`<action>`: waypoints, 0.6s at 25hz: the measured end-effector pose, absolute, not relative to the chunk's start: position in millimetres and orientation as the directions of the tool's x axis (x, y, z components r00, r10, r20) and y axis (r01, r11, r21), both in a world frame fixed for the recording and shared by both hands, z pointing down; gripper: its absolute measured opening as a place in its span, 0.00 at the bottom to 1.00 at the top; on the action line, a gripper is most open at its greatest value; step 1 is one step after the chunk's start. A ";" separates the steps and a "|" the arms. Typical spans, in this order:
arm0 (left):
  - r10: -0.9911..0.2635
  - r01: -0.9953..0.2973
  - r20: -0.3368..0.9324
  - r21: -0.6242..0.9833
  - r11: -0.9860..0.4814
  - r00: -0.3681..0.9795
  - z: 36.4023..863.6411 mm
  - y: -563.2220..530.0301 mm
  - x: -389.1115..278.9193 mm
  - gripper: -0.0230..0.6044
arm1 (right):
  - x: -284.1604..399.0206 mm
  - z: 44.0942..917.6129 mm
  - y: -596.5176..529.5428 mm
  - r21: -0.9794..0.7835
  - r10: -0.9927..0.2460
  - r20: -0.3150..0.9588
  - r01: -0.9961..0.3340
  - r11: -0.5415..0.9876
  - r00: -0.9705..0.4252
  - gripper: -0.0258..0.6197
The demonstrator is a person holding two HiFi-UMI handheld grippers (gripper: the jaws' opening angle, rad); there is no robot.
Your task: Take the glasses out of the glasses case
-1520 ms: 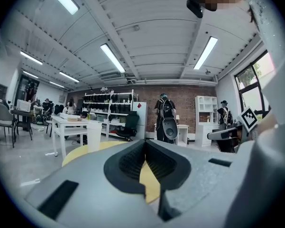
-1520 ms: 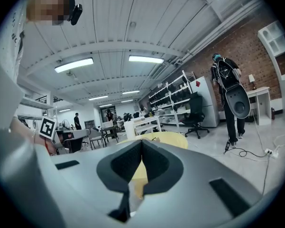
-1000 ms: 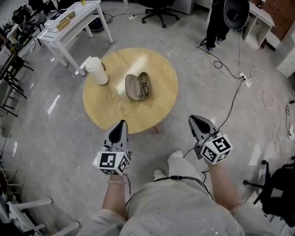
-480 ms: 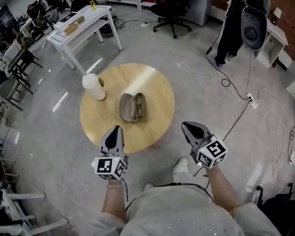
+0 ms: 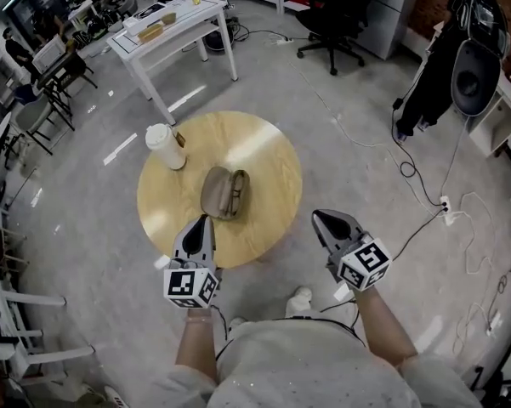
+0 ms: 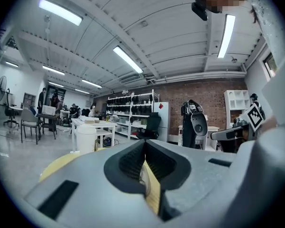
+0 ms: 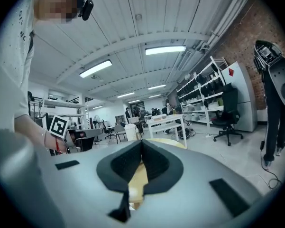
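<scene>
A taupe glasses case (image 5: 218, 192) lies open in the middle of the round wooden table (image 5: 264, 164), with dark-framed glasses (image 5: 236, 195) resting in its right half. My left gripper (image 5: 205, 222) hovers over the table's near edge, just short of the case; its jaws are shut and hold nothing. My right gripper (image 5: 318, 218) hangs off the table's near right rim, also shut and with nothing in it. In the left gripper view, the left gripper (image 6: 145, 144) points across the table (image 6: 61, 163). The right gripper (image 7: 142, 144) looks over the tabletop (image 7: 168, 143).
A white lidded cup (image 5: 165, 146) stands at the table's far left, also visible as the cup (image 6: 85, 139) in the left gripper view. Beyond are a white desk (image 5: 172, 24), a black office chair (image 5: 344, 11), floor cables (image 5: 408, 172) and chairs (image 5: 17, 117) at left.
The view has shifted, and the table now sits closer to both grippers. My left gripper's tip has reached the table's near edge. Both grippers have stayed shut.
</scene>
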State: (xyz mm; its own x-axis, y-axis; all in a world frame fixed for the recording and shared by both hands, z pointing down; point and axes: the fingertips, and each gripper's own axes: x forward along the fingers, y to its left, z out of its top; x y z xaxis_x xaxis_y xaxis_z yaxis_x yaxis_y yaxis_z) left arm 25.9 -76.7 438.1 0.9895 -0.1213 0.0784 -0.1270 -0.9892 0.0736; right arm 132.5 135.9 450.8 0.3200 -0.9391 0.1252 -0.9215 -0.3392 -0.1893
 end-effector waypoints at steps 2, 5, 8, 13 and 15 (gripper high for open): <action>-0.145 -0.150 0.078 0.074 -0.986 0.986 439.1 -72.9 30.1 0.04 | 139.3 453.1 134.3 -0.193 -0.948 0.128 -0.931 -0.311 0.291 0.05; -0.180 -0.186 0.081 0.079 -0.979 0.980 443.1 -67.7 33.2 0.04 | 146.1 454.1 132.5 -0.193 -0.960 0.129 -0.944 -0.269 0.247 0.05; -0.210 -0.217 0.085 0.080 -0.973 0.974 445.9 -65.8 33.9 0.04 | 151.7 454.5 129.3 -0.192 -0.969 0.128 -0.953 -0.233 0.211 0.05; -0.238 -0.246 0.104 0.065 -0.967 0.966 450.1 -66.5 36.5 0.04 | 161.5 457.3 123.7 -0.193 -0.978 0.128 -0.963 -0.187 0.164 0.05; -0.255 -0.262 0.104 0.061 -0.963 0.961 449.9 -69.7 36.4 0.04 | 164.3 458.2 119.9 -0.193 -0.981 0.128 -0.967 -0.168 0.145 0.05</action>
